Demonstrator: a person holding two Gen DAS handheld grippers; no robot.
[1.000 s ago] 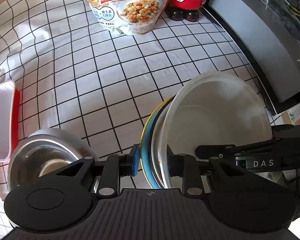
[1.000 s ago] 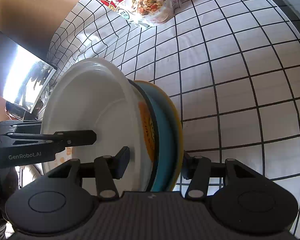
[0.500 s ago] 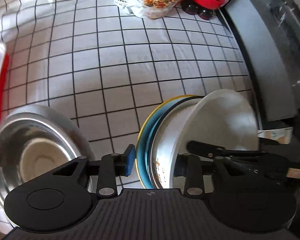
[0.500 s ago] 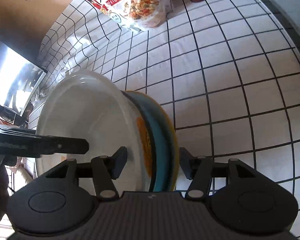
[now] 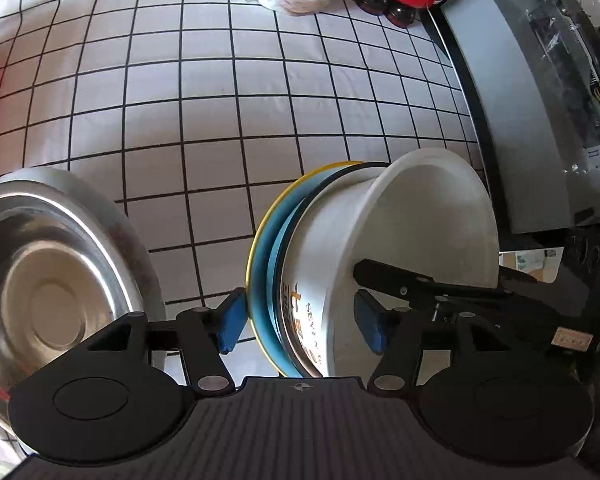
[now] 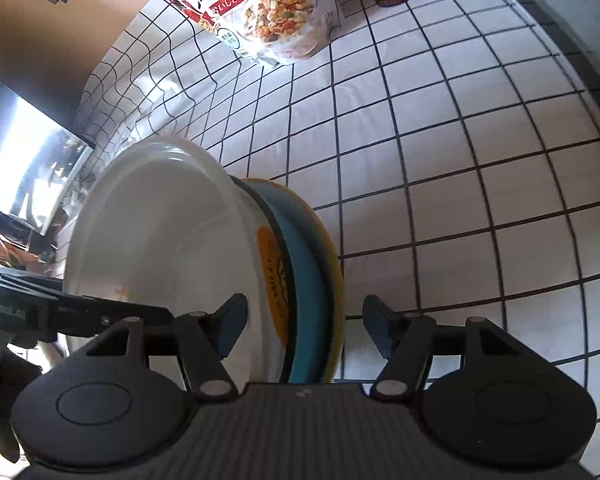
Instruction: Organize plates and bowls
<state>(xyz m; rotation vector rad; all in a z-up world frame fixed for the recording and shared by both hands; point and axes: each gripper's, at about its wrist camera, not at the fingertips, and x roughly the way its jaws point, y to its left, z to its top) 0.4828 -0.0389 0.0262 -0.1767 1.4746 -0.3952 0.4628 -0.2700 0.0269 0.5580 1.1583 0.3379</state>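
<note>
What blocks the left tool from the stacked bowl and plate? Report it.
Nothing visible does. The left tool already straddles the stack, the white bowl nested against the yellow-rimmed blue plate, both standing on edge. Its jaws have just been opening, and only bare gaps separate the pads from either side of the stack.

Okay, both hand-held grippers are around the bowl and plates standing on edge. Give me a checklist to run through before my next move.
1. Left hand-held gripper clear of the stack: ok; its jaws have just been opening and the pads are off it.
2. Right hand-held gripper clear: ok; its jaws have just been opening, with gaps on either side.
3. White bowl nested against blue plate: ok.
4. Stack lying flat: not ok; it stands on edge.
5. Stack steady unsupported: cannot tell.
6. Steel bowl apart from stack: ok.
</note>
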